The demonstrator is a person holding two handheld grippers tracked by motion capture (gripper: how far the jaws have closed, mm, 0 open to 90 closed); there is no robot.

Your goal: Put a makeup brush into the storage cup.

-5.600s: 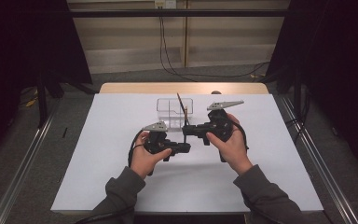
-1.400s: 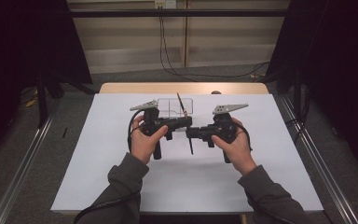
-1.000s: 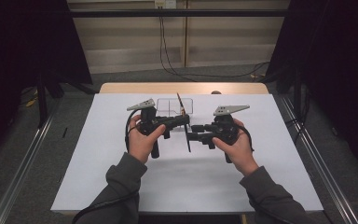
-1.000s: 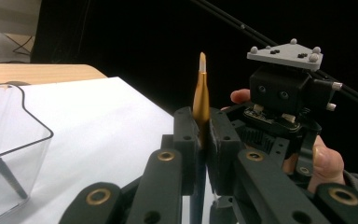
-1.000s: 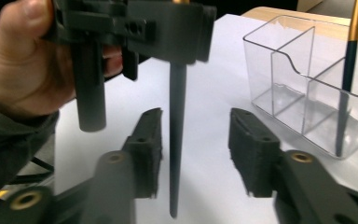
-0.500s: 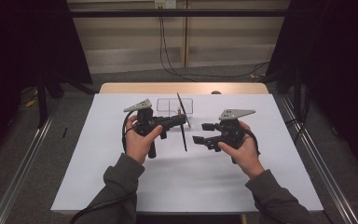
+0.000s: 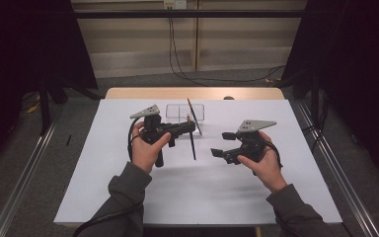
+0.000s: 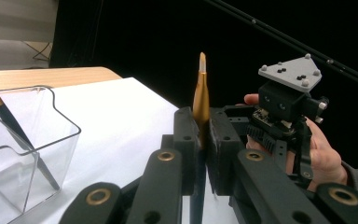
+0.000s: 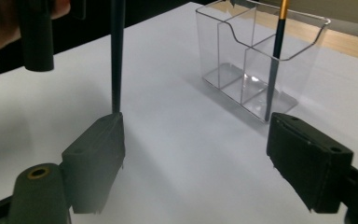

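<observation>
We clamp a paintbrush (image 7: 192, 143) in our left hand-held gripper (image 7: 191, 127), jaws shut tight on its gold ferrule, seen close in the left gripper view (image 8: 201, 105). The brush stands nearly upright in that grip: its pale bristle tip rises above the jaws, while the dark handle hangs below them, its end just above the counter (image 7: 128, 197).

Our right hand-held gripper (image 7: 220, 144) sits off to the side of the left one, apart from the brush. Its jaws have just been opening and now stand wide, with nothing between them. In the right gripper view the dark handle (image 9: 117, 56) runs down just beyond the tip of one open jaw, not touching it as far as we can tell.

Beyond the left hand-held gripper, on the far side of it, stands a clear plastic organizer (image 7: 175, 111) with compartments. A second paintbrush (image 7: 193, 112) leans inside it, handle end down in a compartment (image 9: 274, 70) and ferrule above the rim. The organizer rests on the white sheet covering the counter, near the left hand-held gripper.
</observation>
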